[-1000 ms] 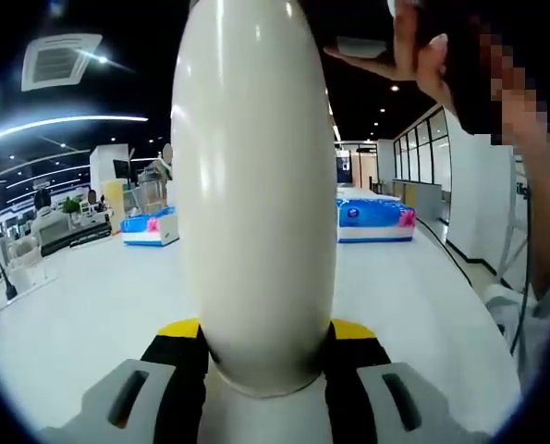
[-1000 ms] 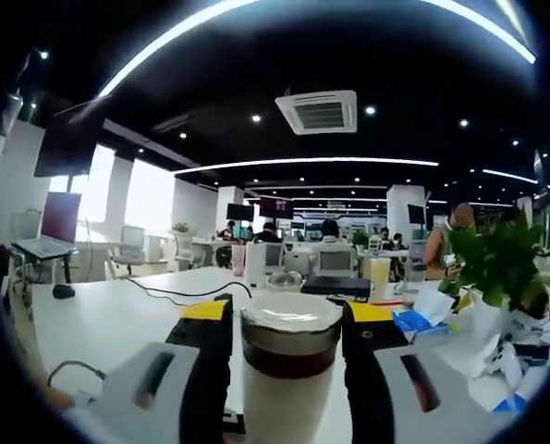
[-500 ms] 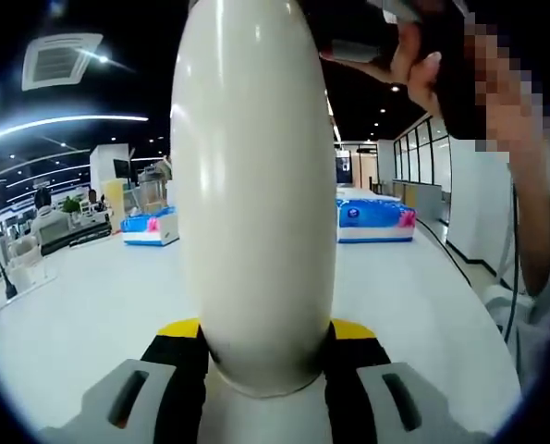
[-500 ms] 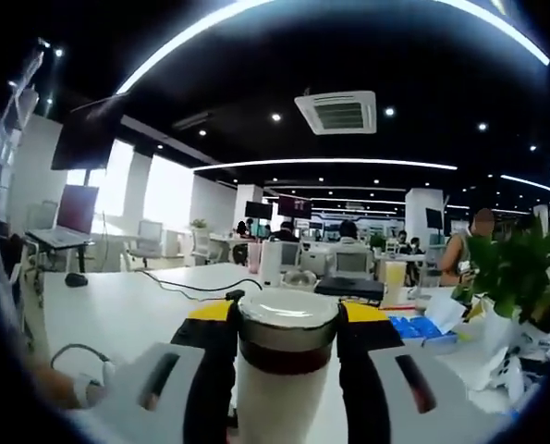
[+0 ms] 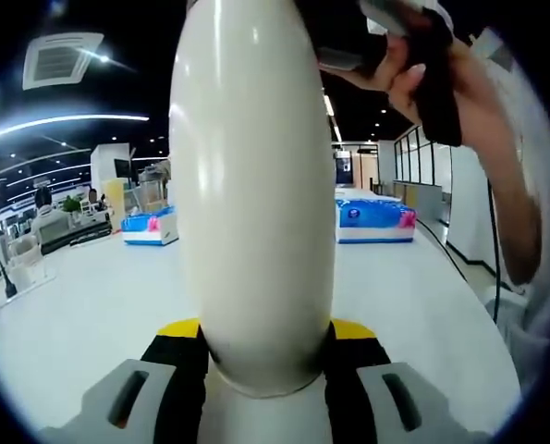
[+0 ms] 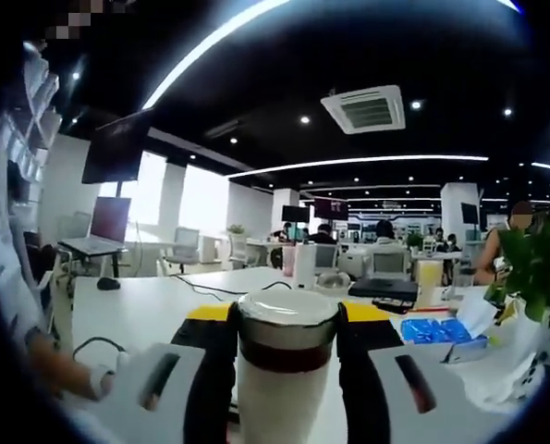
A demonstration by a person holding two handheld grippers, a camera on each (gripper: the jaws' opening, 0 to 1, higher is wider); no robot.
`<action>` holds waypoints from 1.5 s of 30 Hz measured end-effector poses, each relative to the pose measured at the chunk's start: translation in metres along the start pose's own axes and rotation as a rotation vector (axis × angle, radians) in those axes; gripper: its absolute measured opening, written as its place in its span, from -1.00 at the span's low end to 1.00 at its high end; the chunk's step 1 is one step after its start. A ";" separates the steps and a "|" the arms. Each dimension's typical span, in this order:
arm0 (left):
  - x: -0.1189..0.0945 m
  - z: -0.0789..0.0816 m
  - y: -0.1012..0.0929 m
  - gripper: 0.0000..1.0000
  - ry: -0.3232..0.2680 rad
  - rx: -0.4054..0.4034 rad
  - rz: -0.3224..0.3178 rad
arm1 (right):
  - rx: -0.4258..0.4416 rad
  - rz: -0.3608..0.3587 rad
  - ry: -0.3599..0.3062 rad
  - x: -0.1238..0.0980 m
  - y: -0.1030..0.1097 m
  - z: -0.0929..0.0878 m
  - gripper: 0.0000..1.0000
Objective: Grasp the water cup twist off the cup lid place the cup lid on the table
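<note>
A tall white water cup (image 5: 251,185) runs up the middle of the left gripper view, with my left gripper (image 5: 265,330) shut on its lower body between yellow-tipped jaws. At the top right of that view a person's hand (image 5: 441,83) grips a dark tool near the cup's upper end, which is cut off by the frame. In the right gripper view my right gripper (image 6: 288,314) is shut on the cup's top end. There I see the pale cup lid (image 6: 288,307), a dark brown band (image 6: 288,350) below it and white body under that.
A white table (image 5: 90,305) carries blue packages (image 5: 374,217) at the back. In the right gripper view another white table (image 6: 145,305) holds a cable, a laptop (image 6: 94,242), blue packs (image 6: 436,330) and a green plant (image 6: 533,268). People sit at desks behind.
The right gripper view has swung, so the room slides rightward while the lid stays between the jaws. In the left gripper view the hand has moved up and rolled; the cup is unchanged.
</note>
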State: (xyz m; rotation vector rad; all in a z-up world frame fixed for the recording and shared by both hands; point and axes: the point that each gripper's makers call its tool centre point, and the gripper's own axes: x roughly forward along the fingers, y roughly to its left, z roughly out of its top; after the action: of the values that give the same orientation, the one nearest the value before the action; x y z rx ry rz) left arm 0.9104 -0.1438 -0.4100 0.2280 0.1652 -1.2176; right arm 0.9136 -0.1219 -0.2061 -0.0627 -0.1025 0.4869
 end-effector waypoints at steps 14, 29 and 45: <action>0.001 0.000 0.000 0.01 0.000 -0.001 0.003 | 0.036 0.155 0.002 0.001 0.002 -0.001 -0.11; 0.001 0.001 0.000 0.01 0.001 -0.002 0.005 | 0.035 0.350 -0.003 0.001 0.006 -0.002 -0.11; 0.000 0.000 0.000 0.02 0.000 -0.001 0.005 | 0.086 0.499 -0.015 0.002 0.008 -0.003 -0.11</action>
State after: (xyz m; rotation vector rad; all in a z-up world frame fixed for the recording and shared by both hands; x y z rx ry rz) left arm 0.9108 -0.1441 -0.4100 0.2271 0.1655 -1.2127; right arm 0.9122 -0.1140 -0.2093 0.0013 -0.0798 0.9894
